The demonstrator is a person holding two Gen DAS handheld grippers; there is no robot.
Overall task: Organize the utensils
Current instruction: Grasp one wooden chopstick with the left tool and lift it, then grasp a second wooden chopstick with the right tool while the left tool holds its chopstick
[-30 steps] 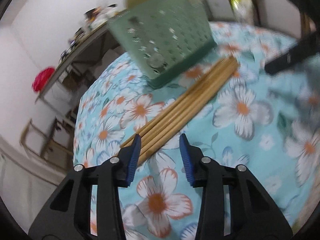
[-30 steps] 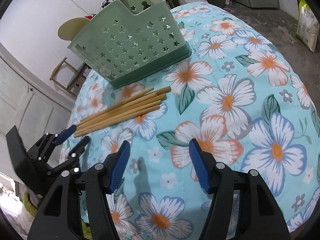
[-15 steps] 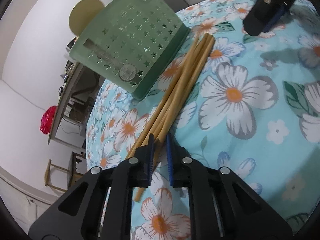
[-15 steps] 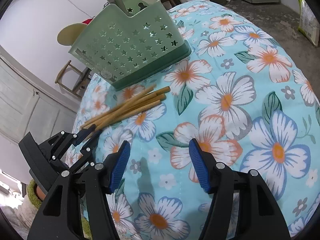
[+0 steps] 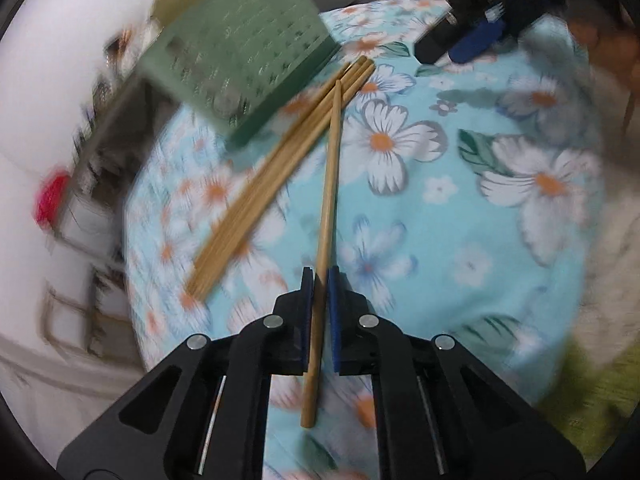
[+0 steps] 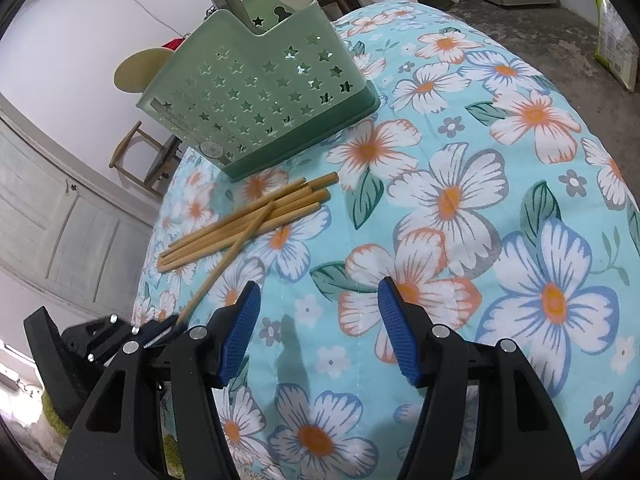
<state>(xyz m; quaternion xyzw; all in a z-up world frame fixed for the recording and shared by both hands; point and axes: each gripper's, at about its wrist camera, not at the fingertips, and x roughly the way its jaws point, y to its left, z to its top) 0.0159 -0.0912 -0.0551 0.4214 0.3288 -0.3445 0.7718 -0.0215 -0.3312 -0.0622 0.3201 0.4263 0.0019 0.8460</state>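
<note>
White walls (image 6: 80, 32) rise behind the table's floral cloth (image 6: 500, 184). A wooden chair (image 6: 136, 152) stands by pale panelled doors (image 6: 60, 216); the floor (image 6: 520, 20) is grey concrete.

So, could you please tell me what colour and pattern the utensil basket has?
Pale green basket with star-shaped cutouts, clearest in the right wrist view.

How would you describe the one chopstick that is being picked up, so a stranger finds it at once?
Find the green star-holed caddy on the flowered cloth; a bundle of chopsticks lies before it. One chopstick crosses the bundle at an angle, its near end pinched in the left tool.
</note>
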